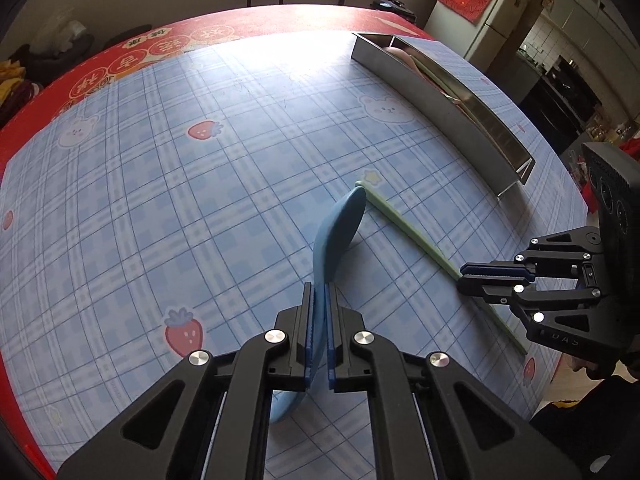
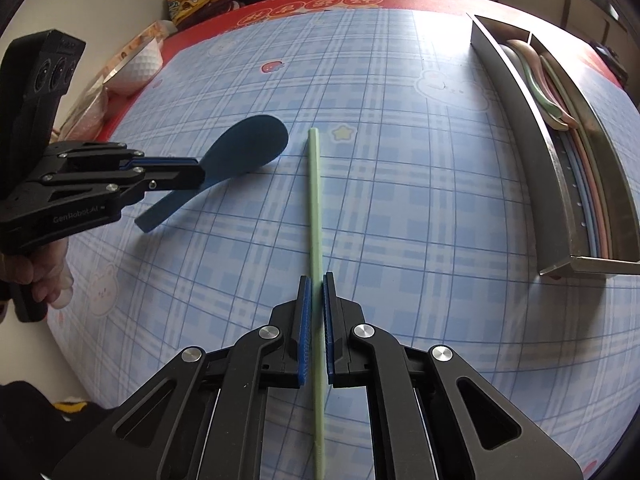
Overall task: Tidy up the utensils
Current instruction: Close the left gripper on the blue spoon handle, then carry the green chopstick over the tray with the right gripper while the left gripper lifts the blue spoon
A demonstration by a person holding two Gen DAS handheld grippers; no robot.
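Metal tray (image 2: 516, 92) already holds several utensils; left gripper (image 1: 319, 300) clamps blue spoon (image 1: 340, 228); right gripper (image 2: 315, 292) clamps green chopstick (image 2: 314, 184); both unplaced.

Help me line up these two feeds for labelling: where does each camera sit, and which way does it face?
Left wrist: sits on the left hand-held gripper, looking along its fingers over the blue spatula it clamps, toward the metal tray; the right hand-held gripper shows at right.
Right wrist: sits on the right hand-held gripper, looking along the green chopstick it clamps; the left hand-held gripper and the person's fingers show at left.
Shared: spatula, chopstick, tray, blue checked tablecloth.
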